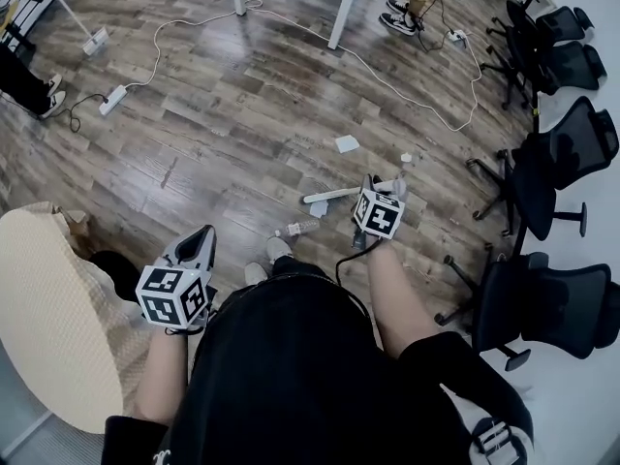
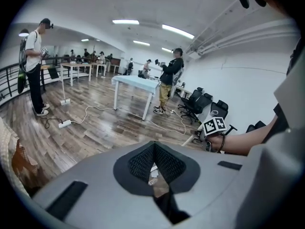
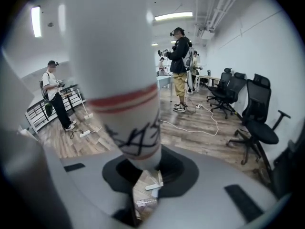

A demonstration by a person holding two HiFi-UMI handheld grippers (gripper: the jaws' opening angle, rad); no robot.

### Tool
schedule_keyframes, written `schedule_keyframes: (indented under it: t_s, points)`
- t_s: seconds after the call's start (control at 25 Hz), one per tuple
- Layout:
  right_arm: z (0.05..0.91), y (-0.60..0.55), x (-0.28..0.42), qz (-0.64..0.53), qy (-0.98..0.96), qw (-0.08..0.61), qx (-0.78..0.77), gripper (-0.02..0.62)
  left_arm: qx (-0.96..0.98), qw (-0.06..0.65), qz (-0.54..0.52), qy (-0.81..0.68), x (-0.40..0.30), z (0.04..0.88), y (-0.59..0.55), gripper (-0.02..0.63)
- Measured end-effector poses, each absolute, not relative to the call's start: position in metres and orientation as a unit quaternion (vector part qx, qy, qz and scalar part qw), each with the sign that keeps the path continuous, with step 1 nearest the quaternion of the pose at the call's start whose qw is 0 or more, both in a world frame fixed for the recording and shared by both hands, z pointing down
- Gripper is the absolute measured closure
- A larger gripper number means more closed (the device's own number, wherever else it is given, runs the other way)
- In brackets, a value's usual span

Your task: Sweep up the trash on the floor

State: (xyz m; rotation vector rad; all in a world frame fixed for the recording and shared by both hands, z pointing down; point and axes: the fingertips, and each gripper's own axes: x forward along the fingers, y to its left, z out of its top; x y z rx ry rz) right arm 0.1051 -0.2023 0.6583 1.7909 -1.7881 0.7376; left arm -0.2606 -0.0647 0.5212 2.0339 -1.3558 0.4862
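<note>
Trash lies on the wood floor ahead of my feet: a clear plastic bottle (image 1: 295, 229), a white paper scrap (image 1: 319, 208), a larger white paper (image 1: 347, 143) and a small bit (image 1: 407, 159). A white bar (image 1: 332, 195) lies on the floor among them. My right gripper (image 1: 381, 188) hangs over this spot, shut on a white pole (image 3: 119, 80) with red bands and black writing. That pole runs up past the camera in the right gripper view, where the bottle (image 3: 145, 202) and the bar (image 3: 153, 186) show below the right gripper (image 3: 143, 170). My left gripper (image 1: 201, 234) (image 2: 154, 149) is shut and holds nothing, low at the left.
Black office chairs (image 1: 552, 172) line the right wall. A white cable (image 1: 407, 90) and power strips (image 1: 112, 100) cross the floor near the table legs (image 1: 341, 13). A round beige table (image 1: 44, 308) stands at my left. Other people's feet (image 1: 399, 17) are at the far edge.
</note>
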Motion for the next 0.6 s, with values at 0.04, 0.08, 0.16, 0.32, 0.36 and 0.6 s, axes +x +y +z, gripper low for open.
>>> schedule_keyframes:
  t_s: [0.04, 0.08, 0.16, 0.32, 0.36, 0.6]
  points:
    - [0.658, -0.2, 0.104, 0.27, -0.657, 0.252, 0.657, 0.52, 0.773, 0.32, 0.179, -0.518, -0.264, 0.52, -0.063, 0.611]
    - [0.656, -0.199, 0.103, 0.27, -0.657, 0.252, 0.657, 0.52, 0.774, 0.319, 0.173, -0.519, -0.267, 0.519, -0.062, 0.611]
    - [0.65, -0.2, 0.104, 0.272, -0.656, 0.242, 0.662, 0.52, 0.777, 0.318, 0.163, -0.519, -0.27, 0.519, -0.058, 0.611]
    - [0.618, -0.203, 0.097, 0.257, -0.664, 0.222, 0.666, 0.52, 0.779, 0.33, 0.154, -0.511, -0.278, 0.526, -0.046, 0.611]
    - [0.608, -0.203, 0.092, 0.252, -0.67, 0.217, 0.664, 0.52, 0.779, 0.333, 0.151, -0.509, -0.281, 0.527, -0.043, 0.611]
    - [0.56, -0.19, 0.083, 0.22, -0.684, 0.203, 0.665, 0.52, 0.794, 0.351, 0.143, -0.476, -0.278, 0.549, -0.034, 0.611]
